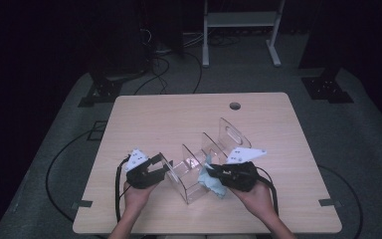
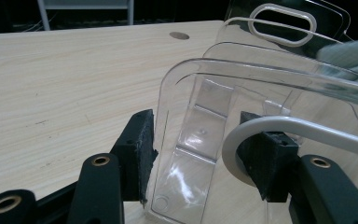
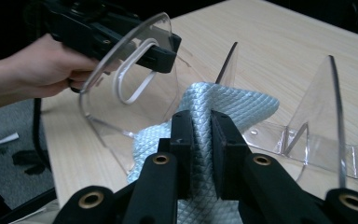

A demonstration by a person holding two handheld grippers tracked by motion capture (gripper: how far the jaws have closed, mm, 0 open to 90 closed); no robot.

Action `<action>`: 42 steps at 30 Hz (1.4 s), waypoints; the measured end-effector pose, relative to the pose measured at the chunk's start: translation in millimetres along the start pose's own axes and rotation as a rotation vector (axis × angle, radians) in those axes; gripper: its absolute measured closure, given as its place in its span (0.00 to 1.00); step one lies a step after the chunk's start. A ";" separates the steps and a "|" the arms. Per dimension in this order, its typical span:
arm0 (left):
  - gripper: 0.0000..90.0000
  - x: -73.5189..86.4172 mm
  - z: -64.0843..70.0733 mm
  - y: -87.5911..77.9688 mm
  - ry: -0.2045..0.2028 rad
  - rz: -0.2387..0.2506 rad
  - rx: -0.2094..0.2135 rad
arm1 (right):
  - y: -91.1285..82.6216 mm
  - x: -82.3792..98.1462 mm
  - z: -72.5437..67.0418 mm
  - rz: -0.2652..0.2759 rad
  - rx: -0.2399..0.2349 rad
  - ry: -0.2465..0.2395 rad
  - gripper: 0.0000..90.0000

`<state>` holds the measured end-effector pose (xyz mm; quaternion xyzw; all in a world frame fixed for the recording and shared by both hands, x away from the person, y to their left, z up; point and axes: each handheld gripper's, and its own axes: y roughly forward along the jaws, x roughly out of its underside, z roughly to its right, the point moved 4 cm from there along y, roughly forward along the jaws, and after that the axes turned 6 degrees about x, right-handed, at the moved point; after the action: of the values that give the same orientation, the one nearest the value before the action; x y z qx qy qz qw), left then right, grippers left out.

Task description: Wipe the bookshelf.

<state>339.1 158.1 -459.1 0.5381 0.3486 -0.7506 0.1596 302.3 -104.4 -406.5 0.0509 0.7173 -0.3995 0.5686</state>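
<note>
Honestly, the clear plastic is what worries me here. From the high view, the left hand-held gripper (image 1: 160,167) has hold of the end wall of the clear acrylic rack (image 1: 199,167), which sits near the front middle of the surface (image 1: 179,114), while the right hand-held gripper (image 1: 215,173) pokes a pale blue cloth (image 1: 213,180) in at the rack's near right side. If the cloth gets shoved sideways too hard, I'd guess the whole rack skids or tips, since just 1 wall is being held.

Over in the left gripper view, the jaws straddle that end panel (image 2: 191,140), the one with the white-rimmed handle cutout (image 2: 279,135). The left pad sits at the panel's edge and the right pad at the white rim, so it looks like a clamp on the wall. Slick acrylic though, so the pads could slip off if the rack twists.

Then the right gripper view: the jaws are pressed together on a fold of the quilted cloth (image 3: 228,105), with the rest bunched low between 2 of the thin dividers (image 3: 227,63). Those dividers look flimsy to me. A snagged cloth dragged along could flex or crack one, or the cloth could just pull out of the pinch and drop into the slot.
</note>
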 end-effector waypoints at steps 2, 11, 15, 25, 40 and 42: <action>0.51 -0.3 0.6 0.0 0.010 -0.005 0.004 | -8.9 5.1 0.4 0.015 -0.002 0.004 0.89; 0.52 -1.3 -1.1 -1.8 0.017 -0.006 -0.005 | -41.0 32.2 20.2 0.066 0.061 0.060 0.89; 0.52 0.0 -2.7 -4.6 0.023 0.002 -0.011 | -46.1 45.6 39.5 0.061 0.108 0.103 0.89; 0.52 1.3 -6.3 -9.6 0.017 0.008 -0.022 | -39.7 69.7 89.8 0.027 0.185 0.225 0.89; 0.52 1.7 -6.8 -10.3 0.027 0.010 -0.023 | -15.5 57.9 78.7 0.044 0.149 0.172 0.89; 0.52 1.9 -6.3 -10.6 0.038 0.007 -0.024 | -20.1 59.0 87.5 0.050 0.179 0.191 0.89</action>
<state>336.3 170.3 -458.2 0.5516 0.3585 -0.7355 0.1622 339.0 -195.7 -449.7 0.1572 0.7283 -0.4409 0.5005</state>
